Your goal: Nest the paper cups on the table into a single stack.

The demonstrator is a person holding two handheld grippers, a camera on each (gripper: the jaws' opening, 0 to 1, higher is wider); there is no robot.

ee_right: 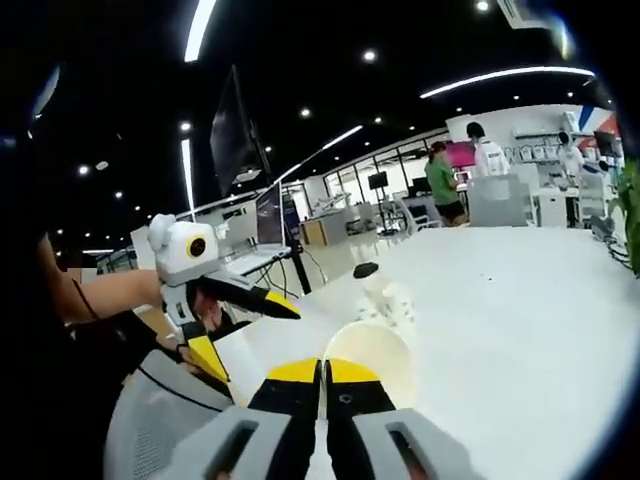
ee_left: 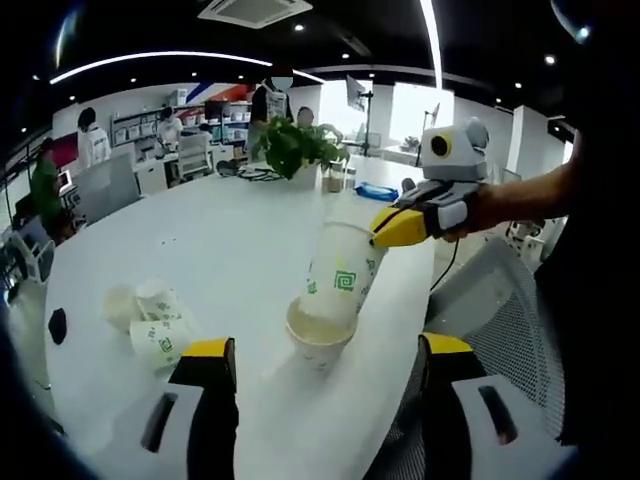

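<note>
The right gripper has its jaws clamped on a tilted paper cup, set into another cup on the counter (white); the left gripper has jaws apart.

White oval table. On it: upright paper cup near the 5 o'clock edge; tipped cups clustered at 8 o'clock; potted plant at 12 o'clock; dark round object at 9 o'clock.
</note>
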